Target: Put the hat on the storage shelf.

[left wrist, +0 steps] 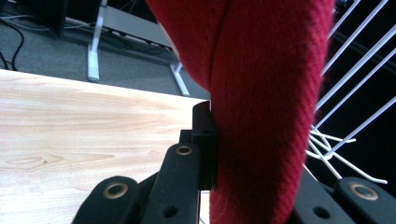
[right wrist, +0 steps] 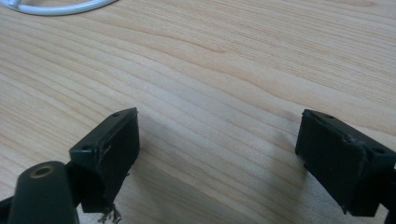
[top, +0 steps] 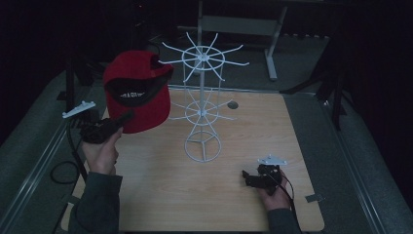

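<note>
A red cap (top: 139, 90) with a black inner band hangs in the air left of a white wire hat stand (top: 202, 105). My left gripper (top: 122, 120) is shut on the cap's lower edge, held up by a hand at the table's left side. In the left gripper view the red fabric (left wrist: 261, 107) is pinched between the black jaws, and the stand's white prongs (left wrist: 345, 93) show just to its right. My right gripper (top: 249, 176) rests low over the wooden table (top: 253, 131) at the front right. Its jaws stand wide apart with only bare wood (right wrist: 219, 140) between them.
The stand's round base (top: 202, 146) sits mid-table, its ring edge (right wrist: 60, 7) showing at the top of the right gripper view. A small dark hole (top: 233, 105) lies in the tabletop behind the stand. A grey metal frame (top: 243, 24) stands on the floor beyond.
</note>
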Available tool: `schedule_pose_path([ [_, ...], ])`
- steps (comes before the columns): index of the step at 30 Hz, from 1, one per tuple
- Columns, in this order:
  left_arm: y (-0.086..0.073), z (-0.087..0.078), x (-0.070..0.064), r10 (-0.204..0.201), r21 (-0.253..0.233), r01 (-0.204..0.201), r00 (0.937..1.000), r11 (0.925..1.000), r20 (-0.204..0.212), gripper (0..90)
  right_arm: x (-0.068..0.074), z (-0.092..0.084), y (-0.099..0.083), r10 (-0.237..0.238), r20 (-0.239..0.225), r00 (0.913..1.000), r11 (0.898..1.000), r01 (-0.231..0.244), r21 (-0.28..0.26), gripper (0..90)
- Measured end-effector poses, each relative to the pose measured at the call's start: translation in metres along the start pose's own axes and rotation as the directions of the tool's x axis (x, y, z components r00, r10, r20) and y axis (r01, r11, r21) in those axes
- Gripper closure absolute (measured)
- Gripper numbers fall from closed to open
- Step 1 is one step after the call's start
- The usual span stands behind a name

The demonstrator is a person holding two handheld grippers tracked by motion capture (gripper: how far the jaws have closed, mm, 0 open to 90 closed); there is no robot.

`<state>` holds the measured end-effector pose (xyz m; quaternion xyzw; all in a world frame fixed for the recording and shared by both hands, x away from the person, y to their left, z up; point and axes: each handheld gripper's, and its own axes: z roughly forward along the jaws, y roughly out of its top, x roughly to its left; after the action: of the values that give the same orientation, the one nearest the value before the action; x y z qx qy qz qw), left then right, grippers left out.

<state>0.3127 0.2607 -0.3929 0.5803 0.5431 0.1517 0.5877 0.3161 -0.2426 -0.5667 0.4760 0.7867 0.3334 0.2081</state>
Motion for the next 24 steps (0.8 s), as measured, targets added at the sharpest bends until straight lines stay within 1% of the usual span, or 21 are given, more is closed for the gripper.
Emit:
schedule_pose_path([
  [8,0.007,0.001,-0.002,-0.003,-0.006,0.003,0.9999,1.0000,0.010,84.7,0.000,0.000,0.000,0.001,0.000,1.0000,1.000,-0.001,-0.001,13.4],
  [11,0.011,0.002,-0.003,-0.010,-0.010,0.010,0.9998,0.9999,0.019,84.7,0.000,0.000,0.000,0.000,0.000,1.0000,1.000,0.000,-0.001,13.4],
  [15,0.015,0.004,-0.004,-0.014,-0.015,0.014,0.9997,0.9998,0.019,84.7,0.000,0.000,0.000,0.001,0.000,1.0000,1.000,-0.001,0.000,13.4],
  [20,0.021,0.004,-0.005,-0.001,-0.015,0.001,0.9997,0.9999,0.023,84.7,0.000,0.000,0.000,0.000,0.000,1.0000,1.000,0.000,0.000,13.4],
  [24,0.027,0.005,-0.007,-0.002,-0.021,0.002,0.9997,0.9998,0.026,84.7,0.000,0.000,0.000,0.000,0.000,1.0000,1.000,0.000,0.000,13.4],
])
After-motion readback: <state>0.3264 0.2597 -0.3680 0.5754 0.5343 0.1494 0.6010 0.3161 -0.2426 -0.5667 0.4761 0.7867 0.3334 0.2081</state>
